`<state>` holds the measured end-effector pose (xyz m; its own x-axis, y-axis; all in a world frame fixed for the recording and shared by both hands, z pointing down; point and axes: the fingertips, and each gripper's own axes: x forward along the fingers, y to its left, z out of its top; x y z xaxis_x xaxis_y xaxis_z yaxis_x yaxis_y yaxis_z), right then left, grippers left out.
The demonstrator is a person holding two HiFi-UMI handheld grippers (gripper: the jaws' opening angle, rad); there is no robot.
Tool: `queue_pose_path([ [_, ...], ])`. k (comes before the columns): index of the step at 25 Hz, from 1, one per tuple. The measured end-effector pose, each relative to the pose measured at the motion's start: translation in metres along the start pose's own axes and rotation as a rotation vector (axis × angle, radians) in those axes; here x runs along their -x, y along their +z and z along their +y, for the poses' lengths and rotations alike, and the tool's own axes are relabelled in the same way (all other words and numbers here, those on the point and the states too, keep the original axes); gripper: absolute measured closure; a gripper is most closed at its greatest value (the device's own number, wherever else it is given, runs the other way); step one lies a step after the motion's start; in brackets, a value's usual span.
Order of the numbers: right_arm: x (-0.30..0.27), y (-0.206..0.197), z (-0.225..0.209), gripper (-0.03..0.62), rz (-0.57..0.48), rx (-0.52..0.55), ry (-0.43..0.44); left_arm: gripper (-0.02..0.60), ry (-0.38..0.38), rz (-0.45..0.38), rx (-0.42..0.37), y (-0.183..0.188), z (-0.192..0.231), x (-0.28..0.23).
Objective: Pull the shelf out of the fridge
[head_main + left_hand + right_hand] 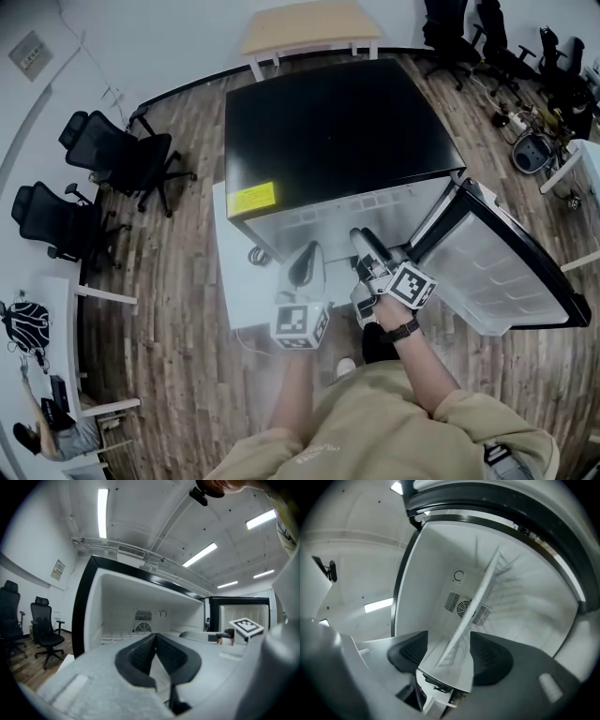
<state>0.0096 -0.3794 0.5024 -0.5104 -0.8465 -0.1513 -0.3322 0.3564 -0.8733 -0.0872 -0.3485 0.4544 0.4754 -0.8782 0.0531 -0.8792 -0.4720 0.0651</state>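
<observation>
Shelf (482, 595) sits inside the fridge (337, 131), its front edge between the spread jaws of the right gripper (449, 652), pads not pressing it; left gripper (156, 644) is pressed together, empty. Door (497, 272) stands open; clamping and pulling apparently remain

Readable text: none | yellow sticker (253, 198) at 8 o'clock on the black fridge top (337, 122): print too small | wall notice (31, 54) at 10 o'clock in head view, 9 o'clock in left gripper view (58, 569): illegible | left marker cube (300, 323), right marker cube (413, 285): black-and-white patterns, no letters
</observation>
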Motion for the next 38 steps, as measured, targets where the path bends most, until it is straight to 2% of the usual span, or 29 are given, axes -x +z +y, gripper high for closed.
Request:
queue_pose_path([
  [3,-0.016,0.008,-0.002,0.298,-0.039,-0.072,0.042,0.583,0.002,0.005,-0.007,-0.002,0.004,-0.004],
  [10,-0.041,0.013,-0.032,0.287,-0.064,-0.174,-0.003,0.583,0.002,0.014,0.002,-0.004,0.01,-0.014],
  [15,-0.061,0.022,-0.044,0.281,-0.111,-0.259,0.005,0.583,0.013,0.033,0.003,-0.008,0.016,-0.022],
  [19,-0.077,0.03,-0.055,0.281,-0.154,-0.381,0.011,0.583,0.023,0.043,0.007,-0.009,0.019,-0.027],
  [24,-0.098,0.04,-0.059,0.281,-0.162,-0.41,0.025,0.583,0.036,0.053,0.008,-0.01,0.024,-0.034],
  [27,-0.104,0.045,-0.063,0.285,-0.173,-0.369,0.029,0.583,0.039,0.062,0.003,-0.011,0.026,-0.04],
  [30,-0.105,0.049,-0.062,0.326,-0.205,-0.323,0.022,0.583,0.048,0.066,0.0,-0.013,0.03,-0.043],
  [34,-0.107,0.053,-0.06,0.479,-0.266,-0.388,0.037,0.583,0.059,0.074,0.008,-0.018,0.033,-0.044],
  [38,-0.105,0.054,-0.062,0.495,-0.28,-0.424,0.025,0.583,0.059,0.079,0.005,-0.019,0.029,-0.042],
])
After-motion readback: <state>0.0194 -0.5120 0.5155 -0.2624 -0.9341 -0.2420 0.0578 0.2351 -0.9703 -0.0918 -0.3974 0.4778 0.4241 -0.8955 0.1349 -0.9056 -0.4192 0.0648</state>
